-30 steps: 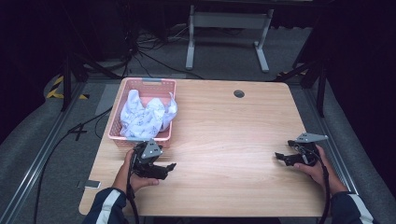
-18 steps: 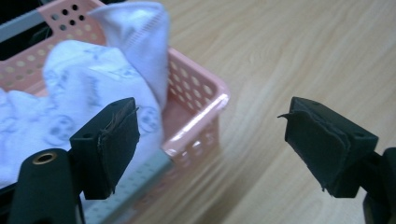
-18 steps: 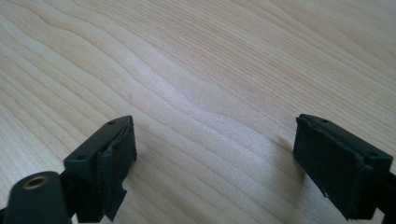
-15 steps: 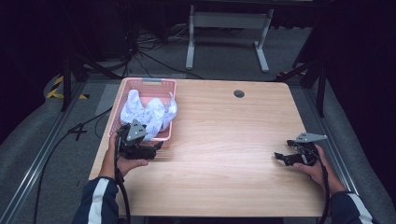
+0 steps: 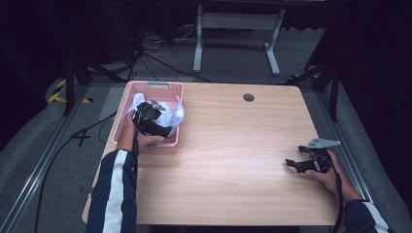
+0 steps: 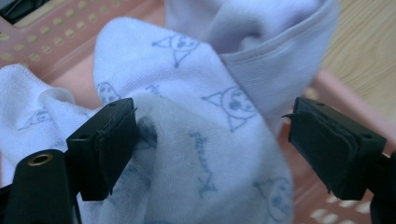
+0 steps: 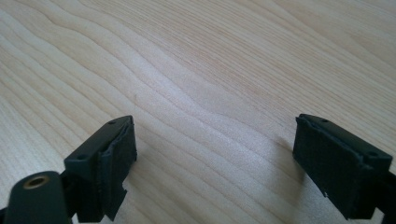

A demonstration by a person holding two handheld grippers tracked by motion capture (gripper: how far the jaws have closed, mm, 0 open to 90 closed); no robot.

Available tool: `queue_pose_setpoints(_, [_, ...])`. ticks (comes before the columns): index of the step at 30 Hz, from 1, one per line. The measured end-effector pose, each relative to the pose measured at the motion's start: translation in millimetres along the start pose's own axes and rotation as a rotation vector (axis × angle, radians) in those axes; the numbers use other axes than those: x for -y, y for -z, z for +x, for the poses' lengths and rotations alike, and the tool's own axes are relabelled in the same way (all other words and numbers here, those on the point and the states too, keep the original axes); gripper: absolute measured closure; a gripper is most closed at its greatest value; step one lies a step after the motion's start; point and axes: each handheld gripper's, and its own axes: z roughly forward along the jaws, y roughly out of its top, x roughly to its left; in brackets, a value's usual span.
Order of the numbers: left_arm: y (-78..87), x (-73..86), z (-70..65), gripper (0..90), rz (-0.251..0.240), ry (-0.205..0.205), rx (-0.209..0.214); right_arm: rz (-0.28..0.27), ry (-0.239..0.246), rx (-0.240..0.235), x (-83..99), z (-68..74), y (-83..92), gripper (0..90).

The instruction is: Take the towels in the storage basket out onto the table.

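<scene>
**Left claw at the laundry, grasp not yet made**

Progress: early. The white garment point(image 6: 205, 140), printed with small cat faces, lies bunched in the pink basket point(image 5: 127, 108) at the far left of the tabletop point(image 5: 233, 160). Nothing has been lifted out, and the wood in front of you carries no cloth. Closing, lifting and laying out all remain, as far as I can judge.

Left claw point(image 5: 165, 131): your left hand holds it over the basket, pointed down into the heap. In the left gripper view the jaws stand wide apart with a fold of fabric bulging between them; one pad touches the cloth, the other is clear. Holding nothing yet.

Right claw point(image 5: 290, 164): low over bare wood near the tabletop's right edge, well apart from the basket. Jaws spread wide, empty.
</scene>
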Motion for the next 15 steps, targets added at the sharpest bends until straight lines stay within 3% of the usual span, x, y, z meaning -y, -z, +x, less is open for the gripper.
queue_pose_setpoints(1, [-8.4, -3.9, 1.5, 16.0, 0.030, -0.001, -0.023, 0.000, 0.000, -0.001, 0.0, 0.0, 0.0, 13.0])
queue_pose_setpoints(3, [-14.8, -6.6, 3.5, 15.7, 0.055, -0.009, -0.015, -0.002, -0.001, -0.001, 0.1, 0.0, -0.1, 13.0])
queue_pose_setpoints(4, [-21.8, -9.0, 4.7, 15.6, 0.093, -0.016, -0.032, -0.002, 0.000, -0.001, 0.1, 0.0, -0.1, 13.0])
queue_pose_setpoints(5, [-21.8, -9.0, 4.7, 15.5, 0.093, -0.016, -0.032, -0.002, 0.000, -0.001, 0.1, 0.0, -0.1, 13.0])
queue_pose_setpoints(9, [-37.2, -14.3, 10.5, 15.1, 0.182, -0.032, -0.064, -0.002, 0.000, 0.000, 0.2, 0.0, -0.1, 13.0])
queue_pose_setpoints(13, [-52.7, -17.0, 16.5, 10.0, 0.262, -0.039, -0.043, -0.002, -0.002, -0.001, 0.2, 0.0, 0.0, 13.0])
queue_pose_setpoints(14, [-52.7, -17.0, 16.5, 6.7, 0.262, -0.039, -0.043, -0.002, -0.002, -0.001, 0.2, 0.0, 0.0, 13.0])
queue_pose_setpoints(15, [-60.3, -16.7, 17.2, 6.7, 0.302, -0.046, -0.030, -0.002, -0.001, -0.001, 0.2, 0.0, 0.0, 13.0])
